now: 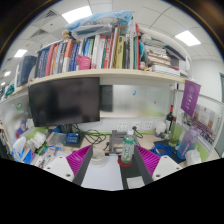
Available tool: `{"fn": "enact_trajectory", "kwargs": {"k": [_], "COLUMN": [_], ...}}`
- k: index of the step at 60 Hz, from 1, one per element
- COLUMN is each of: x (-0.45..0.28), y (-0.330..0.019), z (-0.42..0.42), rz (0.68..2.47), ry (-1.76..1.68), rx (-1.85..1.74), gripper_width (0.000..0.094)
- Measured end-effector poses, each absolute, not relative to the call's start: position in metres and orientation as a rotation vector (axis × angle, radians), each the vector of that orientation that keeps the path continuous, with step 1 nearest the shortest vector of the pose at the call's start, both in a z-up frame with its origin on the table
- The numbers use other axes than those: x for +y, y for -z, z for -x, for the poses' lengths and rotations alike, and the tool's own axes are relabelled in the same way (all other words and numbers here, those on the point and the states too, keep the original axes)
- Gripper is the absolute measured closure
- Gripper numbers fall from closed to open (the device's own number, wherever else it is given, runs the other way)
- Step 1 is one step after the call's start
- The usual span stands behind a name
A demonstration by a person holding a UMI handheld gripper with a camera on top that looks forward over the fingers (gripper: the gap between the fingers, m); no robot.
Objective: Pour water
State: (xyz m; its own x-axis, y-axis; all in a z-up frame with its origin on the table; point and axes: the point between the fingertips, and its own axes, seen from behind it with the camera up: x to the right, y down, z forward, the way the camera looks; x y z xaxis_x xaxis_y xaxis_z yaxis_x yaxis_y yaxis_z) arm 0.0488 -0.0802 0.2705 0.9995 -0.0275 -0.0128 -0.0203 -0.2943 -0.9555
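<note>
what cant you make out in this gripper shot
- Bottle between the fingers, gripper view: too small to tell whether the pads touch it or how full it is.
- Desk clutter around the bottle: too small to name.
- Book titles on the shelf: too small to read.
- Monitor: dark, nothing shown.

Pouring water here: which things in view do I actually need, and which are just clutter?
For the job:
- clear bottle, standing between the open fingers
- gripper

Just lying about:
- monitor
- books on the shelf
- purple poster
- cup beside the bottle; possibly the pour target, cannot tell
</note>
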Motion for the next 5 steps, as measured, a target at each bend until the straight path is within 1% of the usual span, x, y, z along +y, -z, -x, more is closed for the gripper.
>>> {"fn": "enact_trajectory", "kwargs": {"k": [5], "x": [-0.0840], "y": [-0.2730], "z": [-0.0480], "rz": [1.855], "ry": [0.021], "rx": [0.046], "gripper_width": [0.0081]}}
